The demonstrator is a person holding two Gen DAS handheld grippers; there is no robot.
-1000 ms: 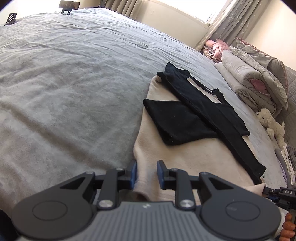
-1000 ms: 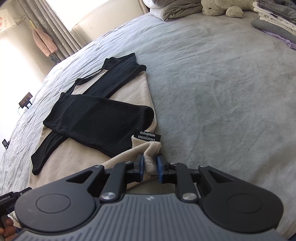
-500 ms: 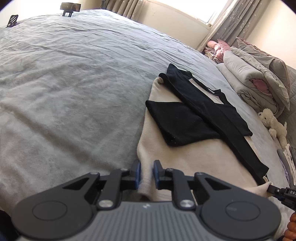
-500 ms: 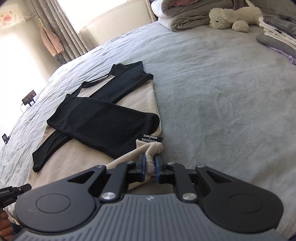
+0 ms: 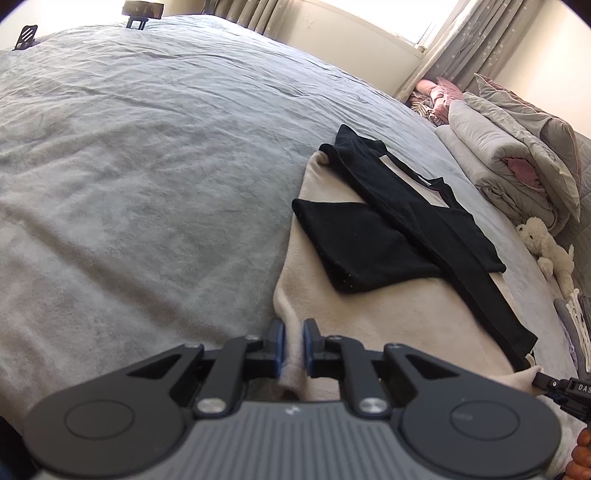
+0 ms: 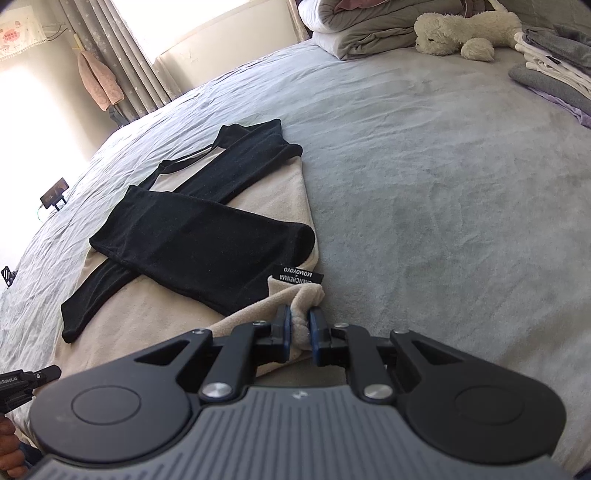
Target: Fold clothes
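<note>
Item: beige garment with black sleeves and black neck trim, laid flat on a grey bed cover. The two sleeves were folded in over the body and crossed one another. The collar end lay at the far side, the hem at the near side. A black woven label with white lettering stood at the hem's right corner.

Left hand-held gripper: closed on the hem's left corner, a fold of beige cloth pinched between its blue pads. Its jaws had just been closing on that cloth.

Right hand-held gripper: closed on the hem's right corner, which was bunched between its pads just below the label. Its jaws had likewise just been closing with the cloth between them. Its tip also showed at the lower right edge of the left wrist view, touching the cloth.

Hem between the two corners: slightly raised at the right corner, the rest lying on the cover.

Surroundings: folded grey duvet at the head of the bed; cream plush toy beside it; stack of folded clothes near the toy, well apart from the garment; grey curtains with a pink item hanging in front of them; a small dark device on a stand at the bed's far edge. Part of a person's hand showed at the lower left of the right wrist view.
</note>
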